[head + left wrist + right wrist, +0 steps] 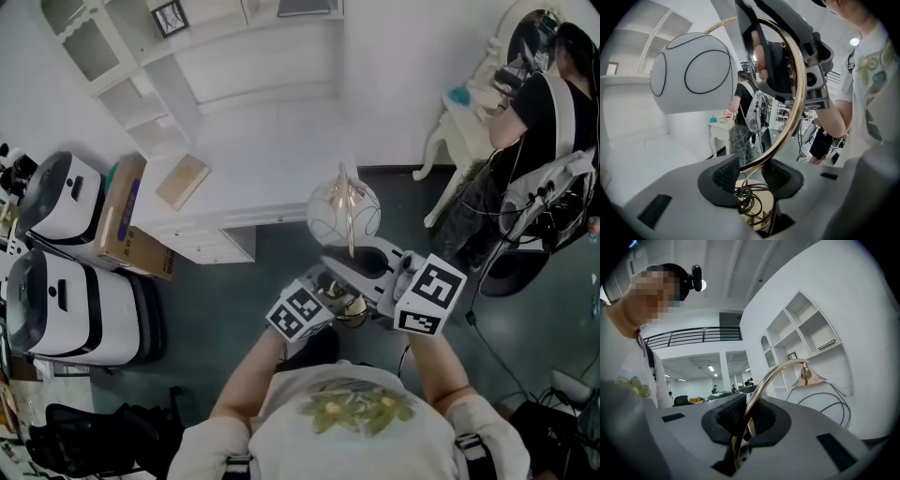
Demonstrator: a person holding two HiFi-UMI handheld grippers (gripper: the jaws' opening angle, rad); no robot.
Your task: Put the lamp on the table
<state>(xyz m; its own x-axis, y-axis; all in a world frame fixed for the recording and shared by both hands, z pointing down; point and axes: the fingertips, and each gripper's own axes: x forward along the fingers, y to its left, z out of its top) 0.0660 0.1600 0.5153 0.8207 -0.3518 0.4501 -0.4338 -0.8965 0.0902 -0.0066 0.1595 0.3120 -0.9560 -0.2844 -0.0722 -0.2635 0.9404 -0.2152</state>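
The lamp has a white globe shade [343,214] with thin black lines, a curved gold stem [799,93] and a round gold base [754,208] with a coiled cord on it. I carry it in the air over the dark floor, just in front of the white table [272,159]. My left gripper [751,174] is low on the lamp, its pads closed where the stem meets the base. My right gripper [746,416] is shut on the thin stem [771,373] higher up. In the head view the left gripper [339,305] and right gripper [354,272] sit close together below the shade.
A small tan box [183,180] lies on the table, with white wall shelves [141,103] behind it. Two white machines [61,197] and a cardboard box [127,220] stand at the left. At the right a person [544,103] sits by a small white side table [464,117] among cables.
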